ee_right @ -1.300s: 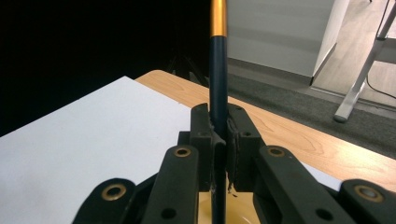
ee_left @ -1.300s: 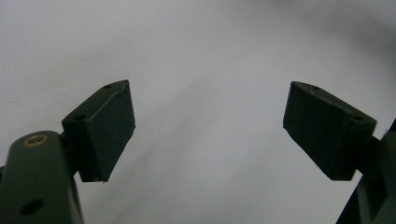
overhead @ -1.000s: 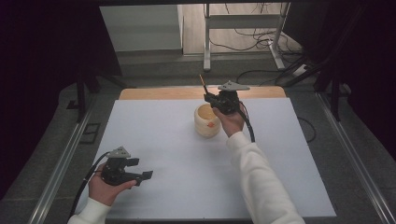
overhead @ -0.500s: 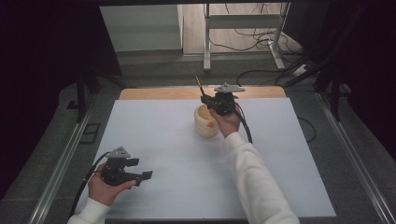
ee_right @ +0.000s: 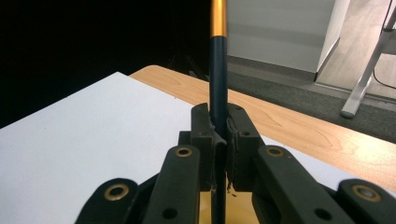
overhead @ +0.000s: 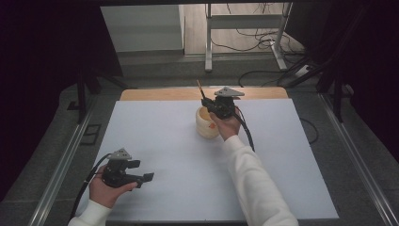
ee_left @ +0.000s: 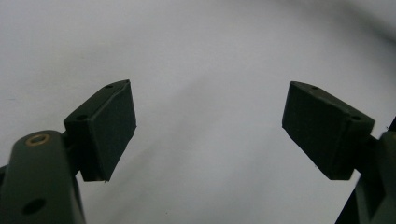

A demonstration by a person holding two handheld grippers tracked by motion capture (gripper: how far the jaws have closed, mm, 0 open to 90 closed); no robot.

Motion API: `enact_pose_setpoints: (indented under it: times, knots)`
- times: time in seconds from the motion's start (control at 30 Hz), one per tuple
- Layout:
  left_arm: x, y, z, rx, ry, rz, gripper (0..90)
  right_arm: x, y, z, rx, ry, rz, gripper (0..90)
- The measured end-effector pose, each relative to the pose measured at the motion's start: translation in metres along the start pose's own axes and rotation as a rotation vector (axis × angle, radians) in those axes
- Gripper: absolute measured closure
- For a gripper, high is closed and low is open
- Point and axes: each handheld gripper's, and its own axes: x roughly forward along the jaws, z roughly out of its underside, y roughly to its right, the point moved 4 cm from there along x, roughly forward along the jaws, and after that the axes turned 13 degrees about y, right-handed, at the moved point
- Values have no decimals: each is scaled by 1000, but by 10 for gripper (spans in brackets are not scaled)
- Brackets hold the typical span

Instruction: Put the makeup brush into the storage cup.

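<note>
My right gripper [overhead: 212, 106] hangs just over a cream cup [overhead: 206, 125] at the middle back of the white sheet. It is shut on a thin dark stick with a gold band [overhead: 201, 88] that points up and away. In the right gripper view the stick [ee_right: 218, 70] rises straight from between the closed jaws of the right gripper [ee_right: 219, 135]. My left gripper [overhead: 146, 178] rests low at the front left, held in a hand. The left gripper [ee_left: 210, 126] is open, with just white sheet between its pads.
The white sheet [overhead: 160, 141] covers most of the table, and a strip of bare wood [overhead: 160, 94] shows along its back edge. Metal rails run along both sides. Behind the table stand a metal frame leg [overhead: 208, 42] and loose floor cables.
My right gripper has drifted slightly to the left above the cup with the stick still in it. The left gripper has stayed where it was.
</note>
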Motion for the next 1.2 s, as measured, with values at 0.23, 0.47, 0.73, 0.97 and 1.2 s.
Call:
enact_pose_setpoints:
  times: [0.23,0.47,0.73,0.97,1.2]
  knots:
    - [0,0,0,1,-1,1,183,-5,0,6,-26,-8,24,543]
    - [0,1,0,0,0,1,183,-18,-1,0,-28,-9,13,321]
    - [0,1,0,-1,1,-1,183,-33,-3,-6,-29,-51,-37,187]
    - [0,1,0,-4,11,-9,183,-50,-9,-4,-19,-92,-120,143]
    - [1,1,0,-2,6,-9,180,-76,-9,1,-27,-100,-140,134]
